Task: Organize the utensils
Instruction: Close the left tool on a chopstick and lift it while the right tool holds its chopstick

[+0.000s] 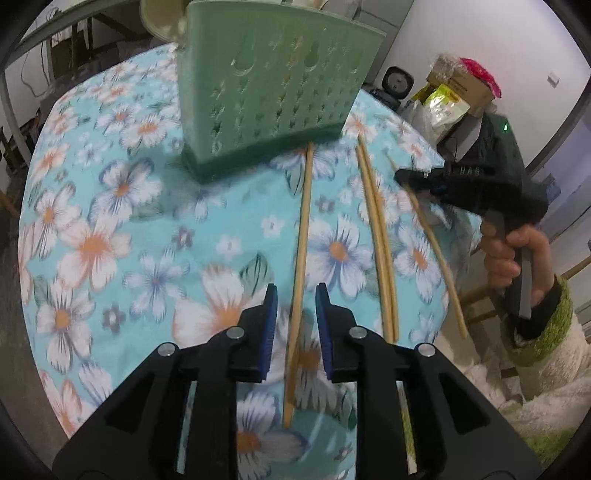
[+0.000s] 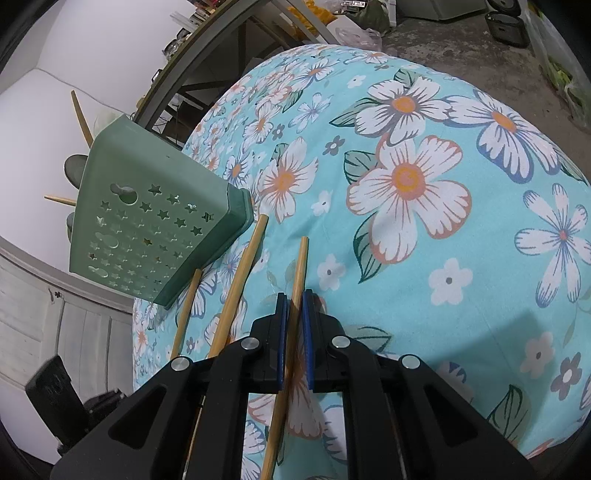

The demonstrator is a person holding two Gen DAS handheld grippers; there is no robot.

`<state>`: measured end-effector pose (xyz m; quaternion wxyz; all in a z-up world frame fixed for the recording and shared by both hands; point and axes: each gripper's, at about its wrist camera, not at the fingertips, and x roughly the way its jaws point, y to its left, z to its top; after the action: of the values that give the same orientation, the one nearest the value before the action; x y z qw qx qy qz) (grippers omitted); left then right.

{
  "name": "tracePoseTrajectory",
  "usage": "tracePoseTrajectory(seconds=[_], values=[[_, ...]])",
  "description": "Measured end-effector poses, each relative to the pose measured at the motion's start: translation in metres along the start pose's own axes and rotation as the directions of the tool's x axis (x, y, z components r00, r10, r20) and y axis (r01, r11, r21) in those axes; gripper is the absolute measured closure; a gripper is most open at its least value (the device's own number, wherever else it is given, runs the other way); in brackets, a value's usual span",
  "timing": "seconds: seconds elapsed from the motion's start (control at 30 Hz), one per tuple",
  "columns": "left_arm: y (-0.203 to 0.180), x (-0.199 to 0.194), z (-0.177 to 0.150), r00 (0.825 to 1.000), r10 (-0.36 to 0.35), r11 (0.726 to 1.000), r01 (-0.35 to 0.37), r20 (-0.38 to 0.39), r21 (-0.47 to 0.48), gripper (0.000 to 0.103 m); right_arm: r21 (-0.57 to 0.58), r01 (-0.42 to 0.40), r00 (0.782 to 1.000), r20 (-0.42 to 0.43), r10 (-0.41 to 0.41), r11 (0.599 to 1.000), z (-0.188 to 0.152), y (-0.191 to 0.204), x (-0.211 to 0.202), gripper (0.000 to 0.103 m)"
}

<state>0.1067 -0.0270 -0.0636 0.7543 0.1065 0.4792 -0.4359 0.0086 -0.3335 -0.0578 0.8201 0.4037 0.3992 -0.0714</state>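
Note:
A green perforated utensil holder (image 1: 273, 92) stands on the floral tablecloth (image 1: 110, 206); it also shows in the right wrist view (image 2: 147, 225) with chopsticks and spoons sticking out. Several bamboo chopsticks lie on the cloth. My left gripper (image 1: 295, 321) is open, its blue pads either side of one chopstick (image 1: 303, 236). A pair of chopsticks (image 1: 376, 236) lies to its right. My right gripper (image 2: 294, 339) is shut on a chopstick (image 2: 297, 280), seen from the left wrist view as the right gripper (image 1: 410, 177) holding a chopstick (image 1: 436, 254).
Two more chopsticks (image 2: 240, 280) lie left of the held one, near the holder's base. Boxes and bags (image 1: 458, 92) are piled beyond the table's far right edge. A dark speaker (image 2: 506, 22) sits on the floor.

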Motion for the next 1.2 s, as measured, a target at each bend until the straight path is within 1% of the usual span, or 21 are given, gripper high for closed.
tracePoseTrajectory(seconds=[0.23, 0.33, 0.43, 0.57, 0.7, 0.8, 1.07, 1.13, 1.2], values=[[-0.017, 0.026, 0.042, 1.0, 0.027, 0.995, -0.029, 0.015, 0.095, 0.083, -0.002, 0.0, 1.0, -0.001, 0.0, 1.0, 0.0, 0.0, 0.0, 0.095], [-0.024, 0.042, 0.057, 0.998, 0.069, 0.987, -0.068, 0.003, 0.145, 0.083, -0.003, -0.001, 1.0, -0.001, 0.001, 1.0, 0.0, 0.0, 0.0, 0.095], [-0.033, 0.058, 0.068, 0.992, 0.125, 0.968, -0.123, 0.003, 0.219, 0.083, -0.003, -0.004, 1.0, -0.001, 0.004, 1.0, -0.001, 0.0, 0.0, 0.095], [-0.037, 0.072, 0.075, 0.984, 0.178, 0.952, -0.172, -0.001, 0.253, 0.083, -0.003, -0.008, 1.0, -0.001, 0.008, 1.0, -0.001, -0.001, 0.0, 0.095], [-0.041, 0.078, 0.081, 0.98, 0.2, 0.945, -0.196, 0.013, 0.26, 0.083, -0.012, -0.002, 1.0, -0.002, 0.002, 1.0, 0.0, 0.0, 0.001, 0.094], [-0.043, 0.081, 0.085, 0.978, 0.206, 0.946, -0.205, 0.022, 0.252, 0.083, -0.017, 0.005, 1.0, -0.004, -0.005, 1.0, 0.0, 0.002, 0.002, 0.095], [-0.05, 0.087, 0.091, 0.969, 0.242, 0.936, -0.245, 0.044, 0.254, 0.084, -0.055, 0.053, 0.999, -0.002, -0.053, 0.997, 0.004, 0.015, 0.008, 0.094], [-0.053, 0.088, 0.092, 0.966, 0.253, 0.931, -0.258, 0.051, 0.259, 0.085, -0.074, 0.071, 0.997, 0.003, -0.071, 0.995, 0.004, 0.019, 0.01, 0.094], [-0.059, 0.09, 0.093, 0.964, 0.26, 0.927, -0.266, 0.059, 0.264, 0.088, -0.087, 0.081, 0.997, 0.006, -0.081, 0.993, 0.005, 0.02, 0.012, 0.094]])
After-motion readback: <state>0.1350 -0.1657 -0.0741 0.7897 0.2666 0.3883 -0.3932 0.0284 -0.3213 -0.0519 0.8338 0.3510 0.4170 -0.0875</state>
